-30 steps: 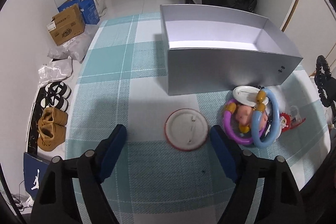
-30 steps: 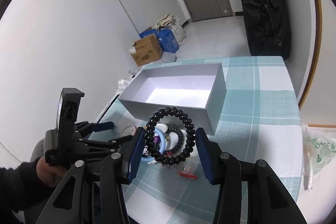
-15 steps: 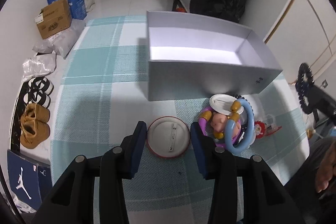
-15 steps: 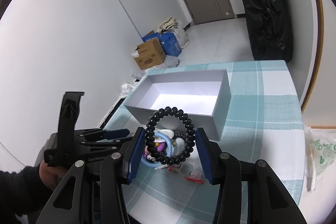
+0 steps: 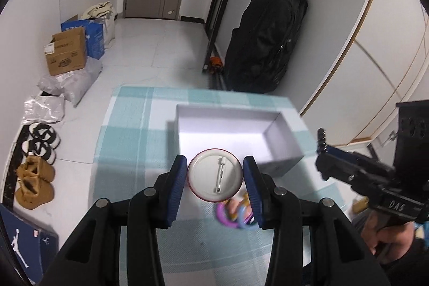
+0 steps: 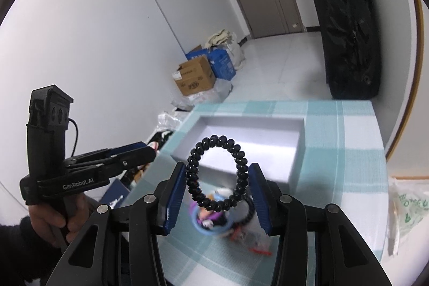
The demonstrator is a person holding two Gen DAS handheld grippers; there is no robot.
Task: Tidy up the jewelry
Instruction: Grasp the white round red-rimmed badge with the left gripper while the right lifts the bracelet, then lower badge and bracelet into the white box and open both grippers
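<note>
My left gripper [image 5: 215, 174] is shut on a round white pin badge [image 5: 215, 174] with a red rim, pin side facing me, held up in front of the open grey box [image 5: 230, 133]. My right gripper [image 6: 218, 178] is shut on a black bead bracelet [image 6: 238, 160], held high before the same box [image 6: 249, 141]. Below on the checked cloth lie purple and blue rings [image 5: 236, 213] with a small toy, seen blurred in the right wrist view [image 6: 214, 219]. The right gripper also shows at the right of the left wrist view [image 5: 321, 144].
The box stands on a teal checked tablecloth [image 5: 128, 141]. A black bag [image 5: 265, 39] leans at the wall behind the table. Cardboard boxes [image 5: 67, 52] and shoes [image 5: 34, 178] lie on the floor at left. A plastic bag [image 6: 407, 208] lies right of the table.
My left gripper closed on the pin badge and lifted it off the cloth toward the box. My right gripper rose with the bracelet still in it.
</note>
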